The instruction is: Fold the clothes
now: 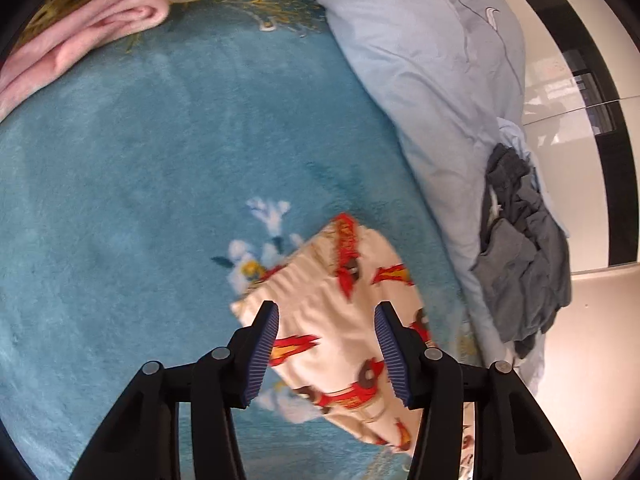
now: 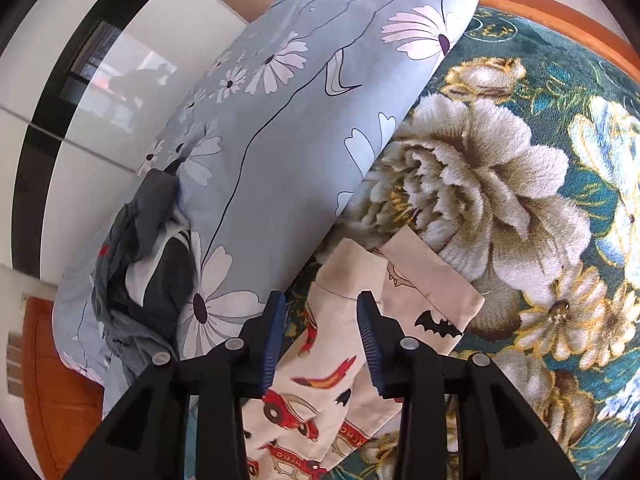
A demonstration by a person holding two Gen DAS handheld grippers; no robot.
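Note:
A cream garment printed with red cars [image 1: 340, 320] lies on the teal plush blanket [image 1: 160, 200]. My left gripper [image 1: 326, 306] is open right over its gathered end; the cloth shows between the blue pads [image 1: 264, 344], which do not press on it. In the right wrist view the same cream garment [image 2: 320, 392] lies folded over a cream layer printed with black bats [image 2: 432, 304], on the flowered part of the blanket [image 2: 500, 184]. My right gripper [image 2: 321, 298] is open above a folded edge, with no pad gripping the cloth.
A bulky pale blue flowered duvet [image 1: 420, 80] [image 2: 280, 120] runs along the blanket's side. A heap of grey clothes [image 1: 520, 260] [image 2: 136, 264] rests on it. Folded pink cloth [image 1: 80, 40] lies at the far left. White wardrobe doors [image 2: 100, 100] and an orange bed frame [image 2: 560, 12] border the bed.

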